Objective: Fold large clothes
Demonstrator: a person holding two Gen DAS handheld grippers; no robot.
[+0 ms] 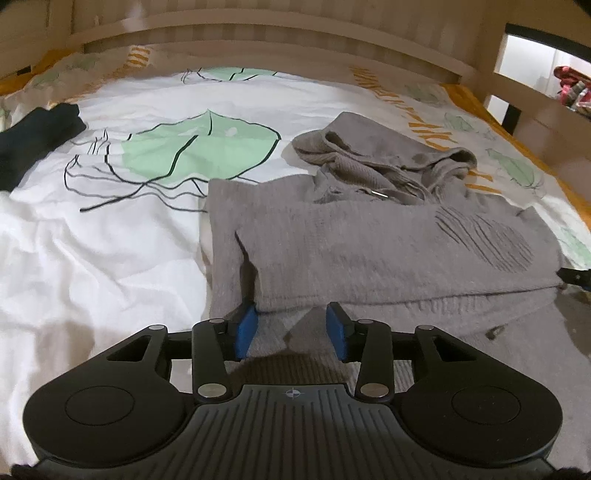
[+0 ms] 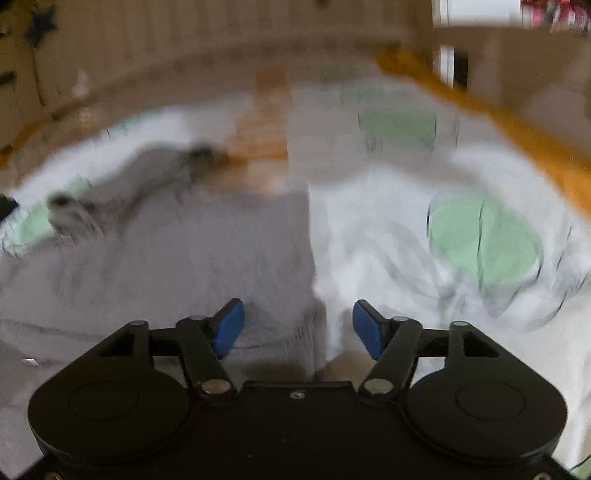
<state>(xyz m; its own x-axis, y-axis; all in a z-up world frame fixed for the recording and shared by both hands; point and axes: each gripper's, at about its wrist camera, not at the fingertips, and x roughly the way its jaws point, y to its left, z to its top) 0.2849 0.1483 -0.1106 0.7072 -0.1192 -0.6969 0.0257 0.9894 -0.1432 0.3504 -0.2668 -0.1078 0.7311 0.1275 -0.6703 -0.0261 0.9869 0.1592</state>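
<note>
Ahead of both pairs of fingers spreads the bed (image 1: 110, 258), its white cover printed with green leaves, and on it lies the grey hoodie (image 1: 369, 240), partly folded: a sleeve or side panel is laid across the body, and the hood is bunched at the far end. The fold looks freshly laid down, so I judge the step to be a release between folds.

The left gripper (image 1: 291, 330) sits at the near hem with its blue pads parted to a middling gap; cloth lies beneath and between them, but the pads do not press on it. The right gripper (image 2: 298, 328) stands wider, straddling the hoodie's right edge (image 2: 310, 258), grey cloth by its left finger and bare sheet by its right. That view is badly smeared, so finer detail is lost.

Next, I judge, each gripper needs a fresh pinch on the near hem corners to carry the bottom up toward the hood.

Far off beyond the left finger of the left gripper lies a dark garment (image 1: 37, 144), well clear. A wooden bed rail (image 1: 258, 33) runs behind. Nothing blocks the fold.
</note>
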